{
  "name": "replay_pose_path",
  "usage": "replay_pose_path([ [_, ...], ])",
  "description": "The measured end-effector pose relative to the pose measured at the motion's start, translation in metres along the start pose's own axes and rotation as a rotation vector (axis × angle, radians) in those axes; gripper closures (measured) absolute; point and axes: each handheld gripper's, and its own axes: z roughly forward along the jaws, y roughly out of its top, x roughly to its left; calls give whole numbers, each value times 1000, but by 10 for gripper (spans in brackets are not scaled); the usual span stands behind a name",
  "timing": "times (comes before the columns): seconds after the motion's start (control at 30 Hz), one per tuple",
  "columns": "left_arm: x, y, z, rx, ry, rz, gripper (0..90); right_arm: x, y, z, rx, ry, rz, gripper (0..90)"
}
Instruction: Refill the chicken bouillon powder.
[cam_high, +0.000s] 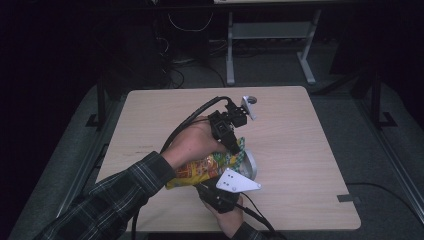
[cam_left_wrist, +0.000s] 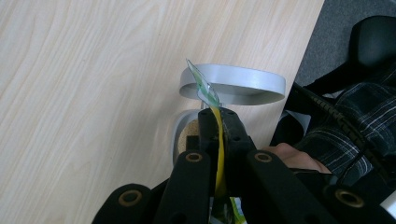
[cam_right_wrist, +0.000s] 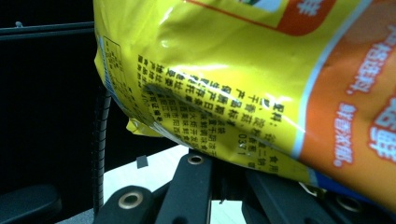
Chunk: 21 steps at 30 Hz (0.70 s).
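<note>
The left gripper (cam_left_wrist: 218, 122) is pinching the top seam of the yellow snack bag (cam_high: 207, 167), which is hanging tilted over the grey bowl (cam_left_wrist: 243, 84) near the table's (cam_high: 300, 150) front edge — keep the mouth centred above the rim while tipping. The right gripper (cam_high: 216, 196) is coming under the bag's bottom, forearm low at the front edge; its grip cannot be made out.

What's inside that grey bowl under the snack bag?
The grey bowl sits on the table below the tilted snack bag. Brownish crumbs seem to lie there, but the left gripper's fingers and the bag cover most of it.
</note>
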Motion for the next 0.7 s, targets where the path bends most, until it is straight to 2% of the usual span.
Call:
replay_pose_path([
  [0.7, 2, 0, 1, 3, -5, -1, 894, -1, -1, 0, 2, 1, 0, 900],
])
